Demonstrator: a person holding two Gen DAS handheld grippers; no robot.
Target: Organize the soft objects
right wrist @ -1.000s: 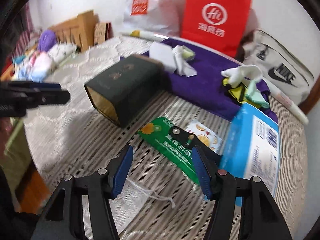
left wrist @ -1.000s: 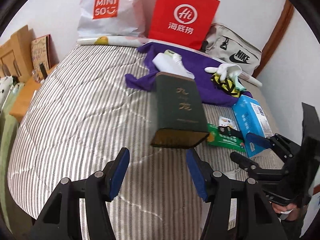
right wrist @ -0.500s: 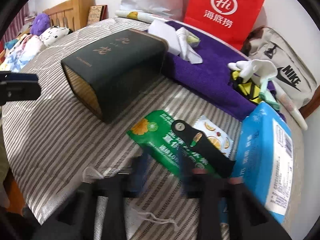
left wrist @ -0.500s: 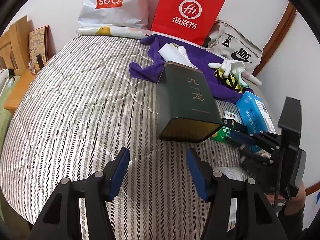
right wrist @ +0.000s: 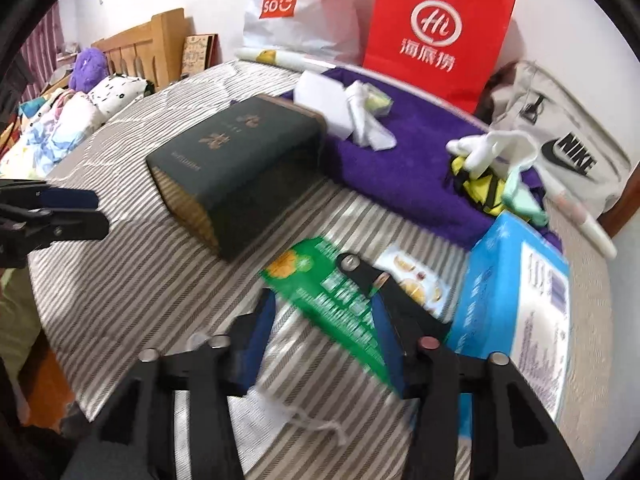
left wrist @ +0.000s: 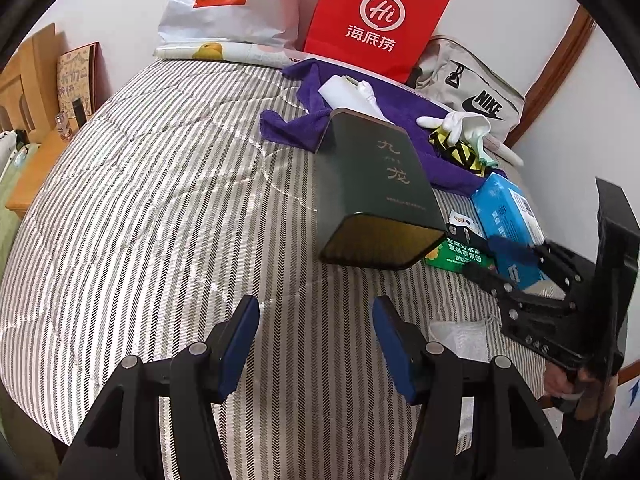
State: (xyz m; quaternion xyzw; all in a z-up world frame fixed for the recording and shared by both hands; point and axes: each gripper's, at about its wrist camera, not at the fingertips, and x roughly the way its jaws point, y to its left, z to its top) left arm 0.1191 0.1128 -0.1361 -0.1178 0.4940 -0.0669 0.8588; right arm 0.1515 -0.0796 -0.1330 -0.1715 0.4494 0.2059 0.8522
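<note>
Two grippers: both hang over a bed, neither holding anything.
Bed: grey-and-white striped quilt, filling most of both views.
Purple towel: spread at the far side of the bed, under several soft things.
Red paper bag: upright against the wall behind the towel, beside a white Miniso bag.
Grey Nike bag: at the far right corner, just beyond the towel.
Dark green box: lying on its side mid-bed, its far end touching the towel's edge.
Blue packet: right of the box, near the towel's near edge.
Green packet: flat on the quilt between the box and the blue packet, under the right gripper's tips.
White cloths: loosely folded on the towel behind the box.
Socks pile: white, yellow-black and mint pieces heaped on the towel's right end.
Left gripper: jaws moderately apart over bare quilt, nothing between them.
Right gripper: blurred, jaws opening; they seem clear of the green packet below.
White drawstring pouch: on the quilt just below the right gripper.
</note>
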